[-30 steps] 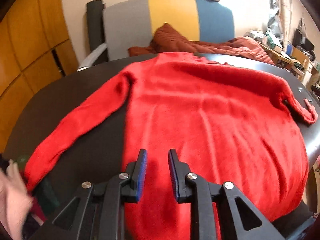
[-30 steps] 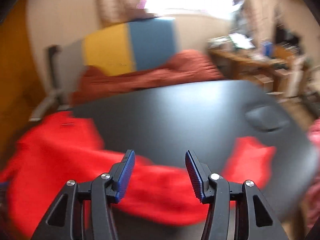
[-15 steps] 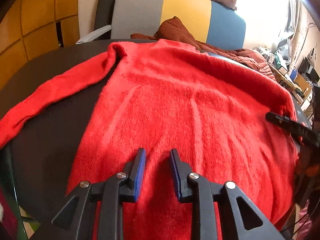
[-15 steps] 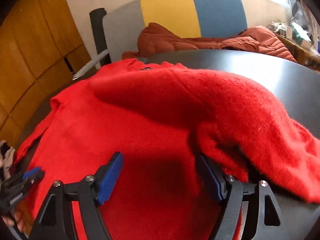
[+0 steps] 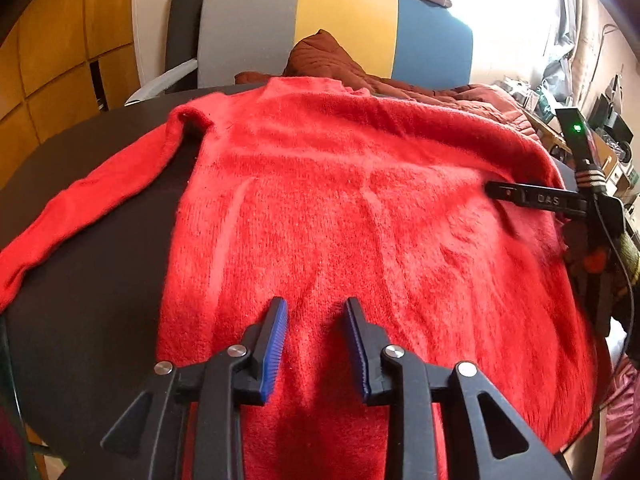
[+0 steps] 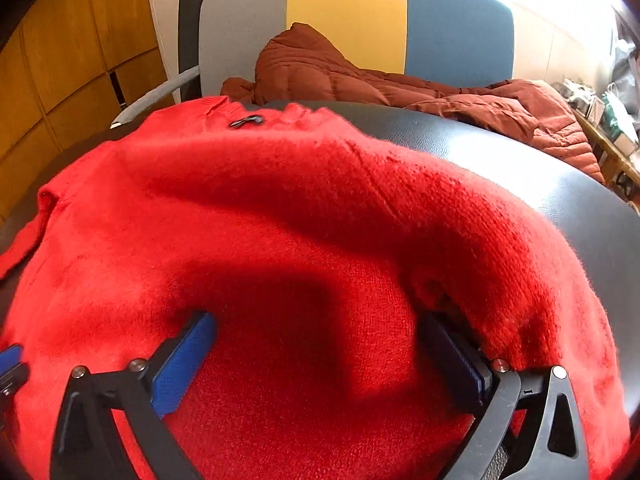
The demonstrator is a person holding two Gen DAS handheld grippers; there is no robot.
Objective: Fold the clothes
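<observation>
A red sweater lies flat on the dark round table, collar at the far side. Its left sleeve stretches out toward the table's left edge. My left gripper hovers open over the hem, with nothing between its blue pads. My right gripper stands wide open, low over the sweater's right side. The right sleeve lies folded over the body and drapes onto my right-hand finger. In the left wrist view, a black finger of the right gripper shows at the sweater's right edge.
Behind the table stands a chair with a grey, yellow and blue back, and a maroon padded jacket lies on it. Wooden panels line the left wall. Cluttered shelves sit at the right. Bare tabletop shows at the far right.
My right gripper swung from the table's right side to over the sweater, and the right sleeve now lies folded onto the body. My left gripper moved right, over the hem.
</observation>
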